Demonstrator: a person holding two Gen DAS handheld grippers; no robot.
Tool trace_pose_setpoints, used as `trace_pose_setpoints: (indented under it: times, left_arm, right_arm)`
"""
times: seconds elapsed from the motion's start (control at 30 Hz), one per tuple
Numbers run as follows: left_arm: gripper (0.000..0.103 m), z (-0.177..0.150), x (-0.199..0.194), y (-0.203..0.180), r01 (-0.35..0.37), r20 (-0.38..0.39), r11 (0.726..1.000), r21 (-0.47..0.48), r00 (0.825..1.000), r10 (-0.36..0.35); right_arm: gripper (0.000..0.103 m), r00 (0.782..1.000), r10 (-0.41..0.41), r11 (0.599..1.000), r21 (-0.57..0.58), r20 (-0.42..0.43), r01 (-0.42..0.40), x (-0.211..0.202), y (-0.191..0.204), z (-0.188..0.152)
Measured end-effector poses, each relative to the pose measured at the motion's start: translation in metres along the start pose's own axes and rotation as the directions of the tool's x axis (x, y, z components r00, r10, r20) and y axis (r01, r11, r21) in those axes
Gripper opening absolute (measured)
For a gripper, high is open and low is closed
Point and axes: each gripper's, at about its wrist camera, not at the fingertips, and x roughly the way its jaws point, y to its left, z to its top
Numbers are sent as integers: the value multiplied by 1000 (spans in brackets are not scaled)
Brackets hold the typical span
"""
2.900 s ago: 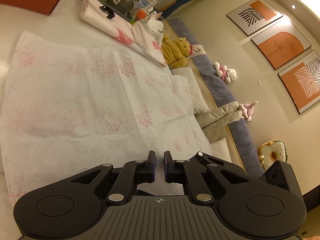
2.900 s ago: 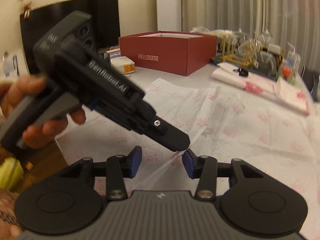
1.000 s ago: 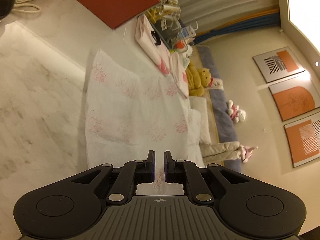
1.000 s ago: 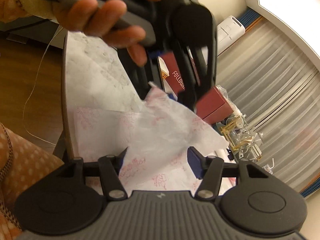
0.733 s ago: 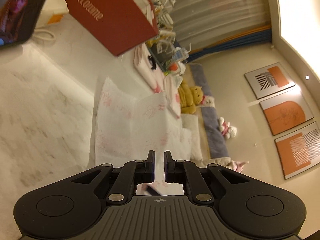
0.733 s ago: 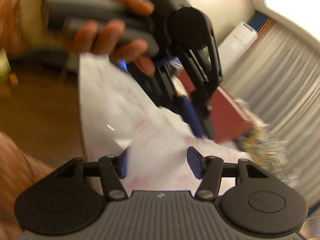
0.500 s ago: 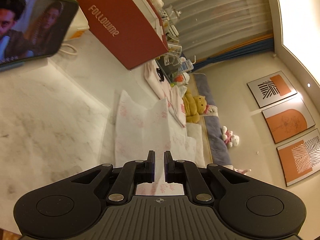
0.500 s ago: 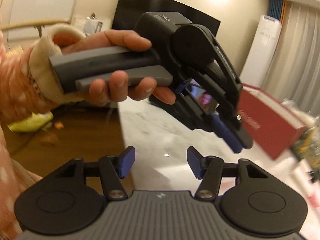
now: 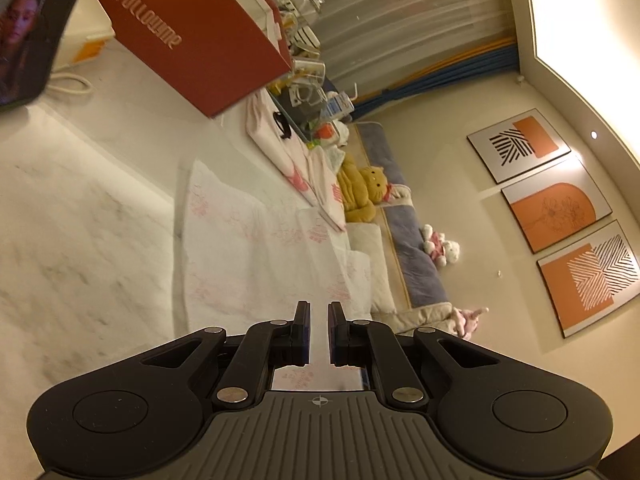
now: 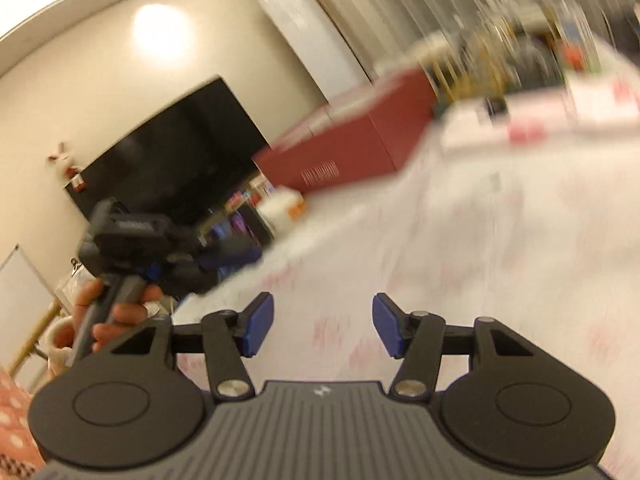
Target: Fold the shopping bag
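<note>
- The shopping bag (image 9: 240, 256) lay spread on the marble table (image 9: 72, 240), its far edge towards the red box (image 9: 192, 36).
- Risk: the thin sheet could slide or crease, since only the left gripper (image 9: 318, 334), jaws together on its near edge, held it.
- The right gripper (image 10: 323, 328), jaws opening and empty, hovered tilted down above the bag; blur suggested quick motion.

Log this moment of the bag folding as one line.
left gripper: shut on shopping bag | right gripper: opening, empty | bag: partly folded on table
</note>
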Motion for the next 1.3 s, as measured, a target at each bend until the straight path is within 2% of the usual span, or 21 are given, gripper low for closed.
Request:
trace_pose_setpoints:
  times: [0.03, 0.1, 0.13, 0.17, 0.3, 0.33, 0.37, 0.4, 0.43, 0.47, 0.53, 0.6, 0.7, 0.8, 0.9, 0.97, 1.0, 1.1, 1.13, 1.27, 1.3]
  left_arm:
    - [7, -1, 1, -1, 5, -1, 1000, 0, 1000, -5]
    - [7, -3, 1, -3, 10, 0, 1000, 0, 1000, -10]
    - [7, -3, -1, -3, 8, 3, 1000, 0, 1000, -8]
    - [7, -3, -3, -2, 4, 7, 1000, -1, 1000, -4]
    - [7, -2, -12, 2, -9, 40, 1000, -10, 999, 9]
    - [7, -2, -13, 3, -6, 46, 1000, -12, 999, 7]
    - [7, -2, -15, 3, -6, 51, 1000, -10, 999, 6]
    - [7, -3, -18, 3, -5, 55, 1000, -7, 998, 6]
    - [7, -3, -20, 2, -5, 59, 1000, -5, 998, 5]
    - [7, -2, -29, 0, -9, 86, 1000, 6, 996, 9]
    - [7, 1, -48, -4, -19, 144, 999, 28, 989, 14]
    - [7, 4, -68, -8, -30, 202, 998, 49, 979, 19]
    - [7, 6, -95, -7, -50, 281, 998, 43, 959, 36]
    - [7, 2, -115, 0, -82, 334, 997, 15, 940, 72]
    - [7, -3, -132, 7, -109, 369, 994, -13, 923, 106]
    - [7, -6, -144, 9, -130, 394, 991, -20, 910, 128]
    - [7, -7, -151, 9, -142, 406, 990, -20, 903, 137]
    - [7, -8, -164, 5, -158, 435, 987, -1, 889, 143]
    - [7, -9, -169, 6, -157, 440, 988, 8, 887, 137]
    - [7, -4, -157, 0, -141, 410, 989, 42, 905, 112]
    - [7, -4, -149, -2, -129, 389, 990, 54, 916, 98]
  right_arm:
    - [67, 1000, -10, 999, 31, 5, 10, 3, -3, -3]
    - [86, 998, 24, 993, 112, 59, -30, -4, -9, -7]
    - [97, 994, 67, 983, 165, 82, -80, -5, -11, -10]
    - [102, 989, 115, 968, 214, 89, -131, -9, -18, -10]
    - [103, 967, 244, 900, 356, 71, -253, -6, -35, -9]
    - [99, 978, 205, 914, 347, 49, -209, -3, -32, -8]
    - [89, 986, 163, 927, 337, 27, -163, 1, -29, -6]
    - [42, 993, 121, 939, 325, 5, -116, 5, -26, -5]
    - [3, 995, 93, 942, 327, -26, -79, 12, -24, -5]
    - [1, 996, 66, 943, 329, -57, -43, 18, -22, -5]
    - [0, 998, 46, 968, 249, -44, -33, 21, -5, 1]
    - [0, 997, 74, 987, 142, -8, -73, 21, 24, 14]
    - [0, 978, 204, 979, 2, 47, -205, 31, 67, 44]
    - [3, 973, 228, 961, -162, 19, -222, 60, 111, 62]
    - [3, 986, 157, 946, -277, -64, -169, 113, 134, 57]
    - [6, 981, 139, 934, -311, -133, -175, 145, 142, 46]
    - [12, 976, 138, 930, -317, -169, -186, 160, 146, 41]
    - [44, 952, 173, 926, -289, -251, -244, 185, 150, 24]
    - [55, 945, 192, 923, -278, -266, -266, 187, 150, 20]
    - [60, 937, 260, 922, -227, -233, -312, 170, 139, 22]
    - [66, 936, 277, 923, -211, -217, -322, 164, 135, 24]
